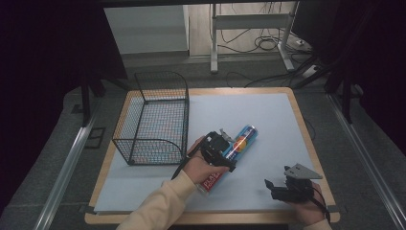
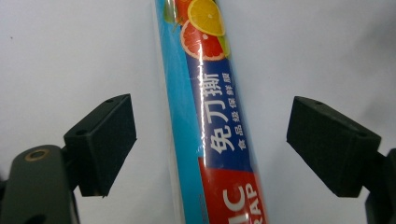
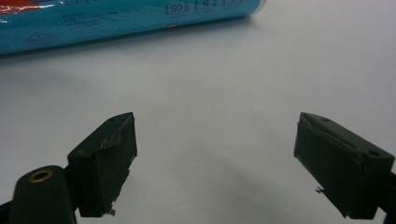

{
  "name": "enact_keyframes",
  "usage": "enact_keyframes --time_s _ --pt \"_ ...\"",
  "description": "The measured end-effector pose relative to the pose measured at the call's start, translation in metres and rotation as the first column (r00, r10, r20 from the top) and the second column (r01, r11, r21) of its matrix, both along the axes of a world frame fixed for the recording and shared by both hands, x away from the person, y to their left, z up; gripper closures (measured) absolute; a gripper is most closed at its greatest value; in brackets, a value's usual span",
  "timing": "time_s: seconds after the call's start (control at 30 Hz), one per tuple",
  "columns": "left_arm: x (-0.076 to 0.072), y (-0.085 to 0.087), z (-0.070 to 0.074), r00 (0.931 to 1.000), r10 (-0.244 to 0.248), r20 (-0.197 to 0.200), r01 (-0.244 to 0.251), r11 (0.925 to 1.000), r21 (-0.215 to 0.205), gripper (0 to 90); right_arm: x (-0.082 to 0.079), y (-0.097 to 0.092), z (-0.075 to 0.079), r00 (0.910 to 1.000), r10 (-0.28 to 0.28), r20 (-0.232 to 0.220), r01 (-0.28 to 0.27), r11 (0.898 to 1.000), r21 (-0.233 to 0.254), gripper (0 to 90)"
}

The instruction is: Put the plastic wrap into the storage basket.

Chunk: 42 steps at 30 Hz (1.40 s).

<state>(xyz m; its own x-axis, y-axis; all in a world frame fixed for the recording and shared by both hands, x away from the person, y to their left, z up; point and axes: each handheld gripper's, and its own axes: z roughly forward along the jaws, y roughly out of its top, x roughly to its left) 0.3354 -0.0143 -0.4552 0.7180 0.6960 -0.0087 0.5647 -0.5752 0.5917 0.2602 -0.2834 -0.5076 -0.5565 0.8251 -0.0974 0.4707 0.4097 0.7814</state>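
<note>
High view: our left gripper [image 1: 229, 152] hovers over the cling-wrap roll [image 1: 241, 142], which lies flat on the white mat [image 1: 268, 120], just right of the wire basket [image 1: 155, 117]. Left gripper view: we see both jaws spread, straddling the roll, pads clear of it. Our right gripper [image 1: 277, 184] sits released near the mat's front-right corner, nothing between its 2 jaws.

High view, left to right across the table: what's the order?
Wire basket → left tool, poised over the cling-wrap roll → right tool, resting near the table's front right corner.
</note>
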Motion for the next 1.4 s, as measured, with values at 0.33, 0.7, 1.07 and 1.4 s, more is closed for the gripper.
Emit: enact_keyframes --time_s 0.33,0.7,1.07,1.4 --pt "0.013 -0.014 -0.012 0.9992 0.008 -0.039 -0.007 0.9997 0.024 16.4 0.000 -0.001 0.000 1.0000 -0.002 0.000 0.002 1.000 -0.001 13.6" --pt "0.022 -0.026 -0.022 0.9978 0.010 -0.065 -0.006 0.9981 0.061 16.4 0.000 -0.001 0.000 1.0000 0.000 0.001 0.000 1.000 -0.003 13.6" --pt "0.030 -0.036 -0.035 0.9937 0.021 -0.110 -0.007 0.9927 0.121 17.9 0.000 -0.001 0.001 1.0000 -0.001 0.000 0.001 1.000 -0.002 13.6" --pt "0.034 -0.039 -0.044 0.9892 0.037 -0.142 -0.012 0.9846 0.174 20.9 0.001 -0.001 0.000 1.0000 -0.001 -0.001 0.001 1.000 -0.001 13.6"
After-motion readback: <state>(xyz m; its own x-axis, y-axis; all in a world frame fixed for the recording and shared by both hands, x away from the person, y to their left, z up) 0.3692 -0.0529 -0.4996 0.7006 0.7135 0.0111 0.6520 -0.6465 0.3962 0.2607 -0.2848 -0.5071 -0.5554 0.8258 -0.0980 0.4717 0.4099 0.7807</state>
